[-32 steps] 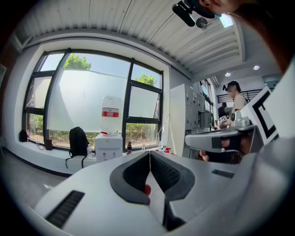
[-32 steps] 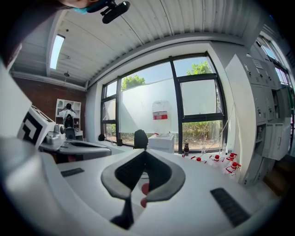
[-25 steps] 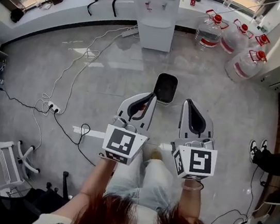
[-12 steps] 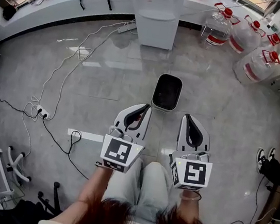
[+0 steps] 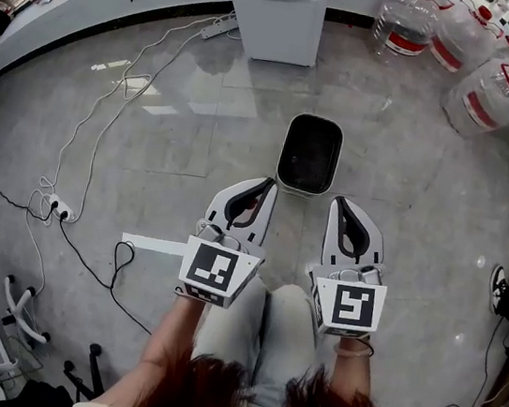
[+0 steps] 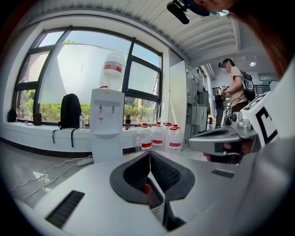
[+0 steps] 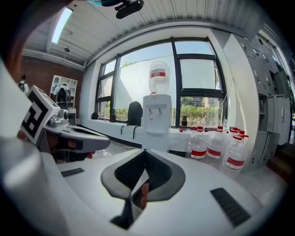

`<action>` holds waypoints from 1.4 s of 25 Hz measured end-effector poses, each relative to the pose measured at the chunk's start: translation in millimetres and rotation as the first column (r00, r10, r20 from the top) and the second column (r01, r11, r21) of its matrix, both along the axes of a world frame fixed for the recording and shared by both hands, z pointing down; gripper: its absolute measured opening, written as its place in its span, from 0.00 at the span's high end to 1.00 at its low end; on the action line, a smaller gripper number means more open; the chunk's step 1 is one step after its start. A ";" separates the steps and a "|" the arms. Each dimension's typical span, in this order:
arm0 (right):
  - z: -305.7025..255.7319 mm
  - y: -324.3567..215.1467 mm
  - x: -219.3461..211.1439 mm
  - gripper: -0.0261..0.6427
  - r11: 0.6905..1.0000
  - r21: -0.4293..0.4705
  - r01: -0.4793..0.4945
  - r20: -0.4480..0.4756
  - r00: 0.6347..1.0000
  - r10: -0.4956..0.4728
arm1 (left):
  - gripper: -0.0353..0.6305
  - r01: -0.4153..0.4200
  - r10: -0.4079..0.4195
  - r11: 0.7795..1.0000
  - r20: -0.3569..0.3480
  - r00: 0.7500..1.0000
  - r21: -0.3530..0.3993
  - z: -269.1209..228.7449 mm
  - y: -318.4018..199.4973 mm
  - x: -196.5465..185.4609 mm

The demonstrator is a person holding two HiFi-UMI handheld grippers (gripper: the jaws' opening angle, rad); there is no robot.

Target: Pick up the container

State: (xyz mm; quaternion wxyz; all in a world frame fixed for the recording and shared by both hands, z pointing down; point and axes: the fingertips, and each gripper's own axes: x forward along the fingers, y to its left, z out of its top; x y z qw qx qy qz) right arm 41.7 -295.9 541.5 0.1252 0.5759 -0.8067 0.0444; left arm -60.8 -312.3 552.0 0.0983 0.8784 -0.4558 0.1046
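Both tongs are closed tight, pad against pad, with nothing held in either.

In the head view, the left tongs and the right tongs are held out side by side above the person's knees and point forward. The container, a dark rectangular bin with a pale rim, stands upright on the floor just ahead of the two tips, a little nearer the right one. Neither pair touches it. Beyond it stand a water dispenser and several large water bottles; cables trail across the floor at the left.

In the left gripper view, the left tongs meet in a thin seam. Part of the container shows low down past that seam, below the line the tongs point along. The other gripper hangs at the right edge.

In the right gripper view, the right tongs are likewise pressed together, and the container's rim shows beneath them.

The step in hand looks like the reach toward the container, with the pick-up itself not yet begun. The next move probably calls for at least one pair to spread, dip to the rim so that one pad goes inside the wall and one outside, and close before any lift.
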 end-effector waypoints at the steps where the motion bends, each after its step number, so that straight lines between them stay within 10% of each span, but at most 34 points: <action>1: 12.6 -2.7 0.8 0.93 1.000 0.002 0.000 -0.005 1.000 0.000 | 0.92 0.000 0.000 1.000 -0.002 1.000 0.003 11.5 -3.6 -0.3; 35: 312.5 -5.7 20.5 0.92 0.991 -0.105 0.083 -0.161 0.982 -0.099 | 0.92 -0.102 0.105 0.994 0.101 0.989 -0.034 330.7 -27.3 -1.4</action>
